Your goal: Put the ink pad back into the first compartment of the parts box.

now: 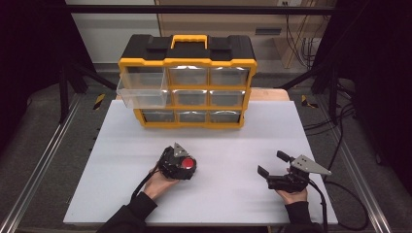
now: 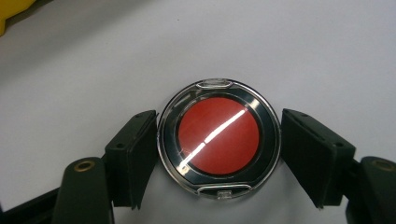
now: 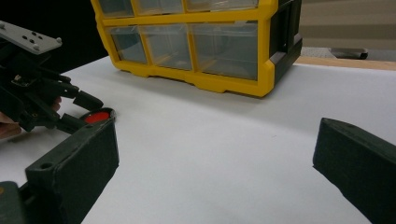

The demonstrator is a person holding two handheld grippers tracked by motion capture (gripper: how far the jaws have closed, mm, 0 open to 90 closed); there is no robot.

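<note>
Yellow drawer organizer [image 1: 187,87], top-left drawer [image 1: 142,92] pulled out, stands behind red compact [image 2: 218,136].

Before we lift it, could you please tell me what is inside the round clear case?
Through the lid of the round clear case a red disc shows in a black ring. Whatever lies beneath the disc is covered.

A round red clear-lidded compact [image 2: 218,139] lies on the white table [image 1: 228,141], before the yellow-and-black plastic drawer organiser [image 1: 187,80].
</note>
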